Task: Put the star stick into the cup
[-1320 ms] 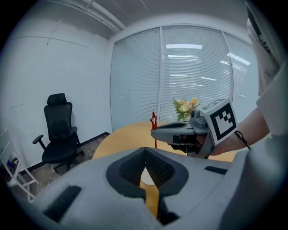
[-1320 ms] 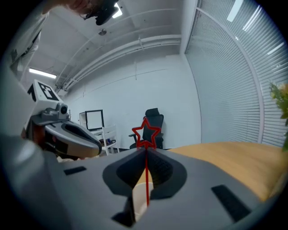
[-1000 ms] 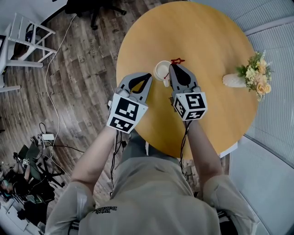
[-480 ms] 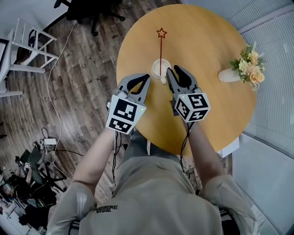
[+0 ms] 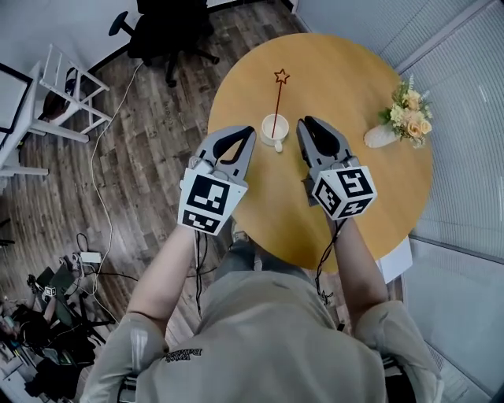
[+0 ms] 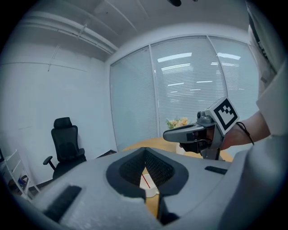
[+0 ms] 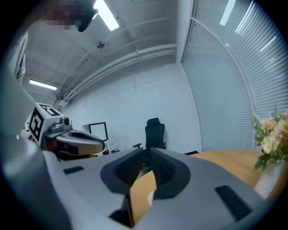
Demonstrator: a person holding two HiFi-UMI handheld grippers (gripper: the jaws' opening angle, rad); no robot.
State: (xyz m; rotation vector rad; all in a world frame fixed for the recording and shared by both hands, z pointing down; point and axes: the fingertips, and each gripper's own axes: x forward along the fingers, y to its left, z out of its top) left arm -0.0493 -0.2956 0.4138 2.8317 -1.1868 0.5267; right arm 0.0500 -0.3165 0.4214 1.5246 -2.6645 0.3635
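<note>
The white cup stands on the round wooden table. The red star stick leans in it, star end up and pointing away from me. My left gripper hovers just left of the cup, jaws shut with nothing in them. My right gripper hovers just right of the cup, open by a narrow gap and empty. In the left gripper view the cup and stick show below the closed tips. In the right gripper view only a sliver of cup shows.
A vase of flowers lies on the table's right side, also seen in both gripper views. The table's near edge runs under my grippers. A black office chair and a white rack stand on the wood floor to the left.
One second ago the right gripper held the star stick at the cup. The stick now stands free in the cup, and the right gripper has drawn back to the right.
</note>
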